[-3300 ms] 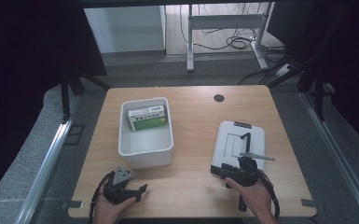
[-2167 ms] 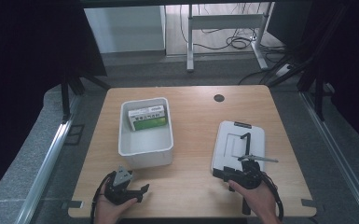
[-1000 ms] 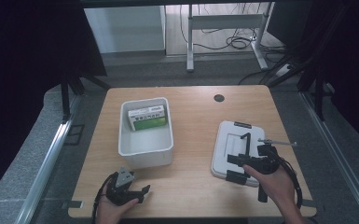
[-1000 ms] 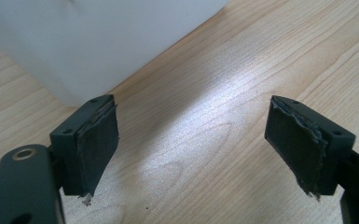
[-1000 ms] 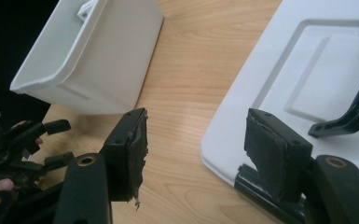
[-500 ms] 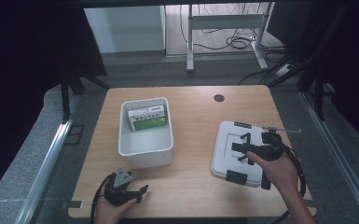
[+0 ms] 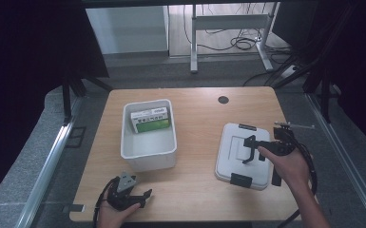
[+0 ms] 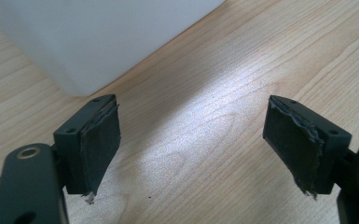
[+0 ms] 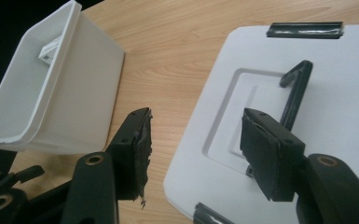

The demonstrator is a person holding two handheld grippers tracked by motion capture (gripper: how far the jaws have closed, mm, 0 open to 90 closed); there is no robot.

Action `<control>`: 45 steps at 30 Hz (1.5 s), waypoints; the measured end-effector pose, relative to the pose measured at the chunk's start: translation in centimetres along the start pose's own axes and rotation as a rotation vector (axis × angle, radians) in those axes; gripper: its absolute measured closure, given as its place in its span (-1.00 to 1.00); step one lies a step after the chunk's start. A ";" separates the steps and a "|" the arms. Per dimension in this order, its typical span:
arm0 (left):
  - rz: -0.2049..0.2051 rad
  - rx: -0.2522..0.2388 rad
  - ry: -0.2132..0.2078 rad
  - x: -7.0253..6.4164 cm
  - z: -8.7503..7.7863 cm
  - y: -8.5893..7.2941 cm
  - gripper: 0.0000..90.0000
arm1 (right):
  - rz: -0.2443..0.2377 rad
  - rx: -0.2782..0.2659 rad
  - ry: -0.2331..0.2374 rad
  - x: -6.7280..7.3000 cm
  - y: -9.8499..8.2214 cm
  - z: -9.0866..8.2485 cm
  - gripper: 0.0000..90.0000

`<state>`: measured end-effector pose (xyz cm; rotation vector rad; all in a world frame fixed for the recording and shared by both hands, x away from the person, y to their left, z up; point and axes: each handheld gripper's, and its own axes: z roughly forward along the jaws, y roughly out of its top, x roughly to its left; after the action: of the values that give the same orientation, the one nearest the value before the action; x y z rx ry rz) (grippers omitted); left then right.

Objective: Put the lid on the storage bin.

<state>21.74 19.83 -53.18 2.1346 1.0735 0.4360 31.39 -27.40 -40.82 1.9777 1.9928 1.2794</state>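
Left gripper (image 7: 145, 194) sits low at the near table (image 7: 195, 199) edge, held in the person's left hand (image 7: 119, 211). Jaws released, wide apart, only bare wood between the pads (image 8: 100, 147). Just ahead of it and slightly to its left: the white bin (image 7: 148, 142), open top, near corner filling the top of the left gripper view. Inside the bin, against its far wall, a green-and-white box (image 7: 150, 119), lying tilted against the wall. Bin and left gripper are apart, not touching.

Between the two grippers: plain tabletop. A small dark round hole (image 7: 223, 99) sits far ahead, near the far edge.

Right gripper (image 7: 248, 151) hovers over the white lid (image 7: 233, 142), held in the right hand (image 7: 287, 164), pointing toward the bin side. Jaws unclenched, and they have just been closing a little; nothing is between them. In the right gripper view the lid's black handle (image 9: 296, 91) is standing up from the recessed panel, just ahead of the right-hand jaw and past its tip, not between the pads. Cannot tell whether that jaw touches the handle. Black latches: one (image 7: 247, 127) at the lid's far edge ahead of the gripper, one (image 7: 241, 179) at the near edge, below the jaws. Lid lies flat on the table, well apart from the bin.
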 end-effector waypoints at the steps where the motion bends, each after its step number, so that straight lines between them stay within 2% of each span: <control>1: 0.001 0.001 0.000 0.0 0.0 0.0 -0.58 | 0.002 0.000 -0.008 -0.1 0.1 0.0 -0.02; 9: -0.002 0.003 0.001 0.1 0.0 -0.1 -0.57 | 0.018 0.007 -0.031 -0.5 0.8 0.2 0.01; 13: 0.000 0.004 -0.002 0.1 0.1 -0.1 -0.57 | 0.021 0.032 -0.041 -0.3 1.0 0.4 0.03; 20: -0.001 0.004 -0.003 0.2 0.0 -0.1 -0.58 | 0.044 0.046 -0.085 -0.8 1.7 1.0 0.07; 22: -0.002 0.005 -0.002 0.2 0.0 -0.1 -0.57 | 0.060 0.065 -0.107 -1.2 2.0 1.3 0.09; 33: 0.002 0.010 -0.004 0.2 0.1 -0.1 -0.58 | 0.124 0.144 -0.164 -2.8 2.6 2.8 0.18; 45: 0.005 0.011 -0.004 0.2 0.1 -0.1 -0.57 | 0.189 0.228 -0.193 -4.5 2.5 4.7 0.32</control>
<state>21.82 19.96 -53.36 2.1472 1.0705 0.4292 36.88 -29.30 -44.74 2.3403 1.9738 0.8791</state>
